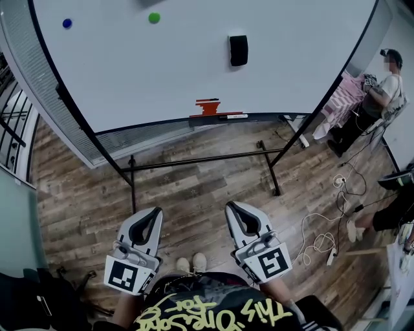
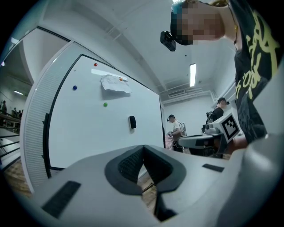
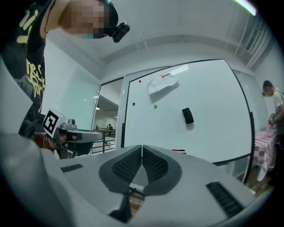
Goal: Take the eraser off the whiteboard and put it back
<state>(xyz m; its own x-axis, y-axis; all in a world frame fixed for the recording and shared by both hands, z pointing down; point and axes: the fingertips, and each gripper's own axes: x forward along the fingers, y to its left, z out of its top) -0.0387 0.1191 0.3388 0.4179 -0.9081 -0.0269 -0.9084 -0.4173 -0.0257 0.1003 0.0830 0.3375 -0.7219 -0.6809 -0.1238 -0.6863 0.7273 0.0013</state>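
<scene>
Head view: from the person's head, steeply down; whiteboard (image 1: 162,64) at top, well off. Left gripper view and right gripper view: about level along own jaws, facing that whiteboard from afar. All three share whiteboard and eraser (image 1: 238,50).

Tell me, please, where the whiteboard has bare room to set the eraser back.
The whiteboard is bare left of the eraser, below the green magnet and blue magnet, down to the tray. Also right of the eraser, to its right edge. Crowded: the top, with crumpled paper, and the tray's middle, with a red item.
</scene>
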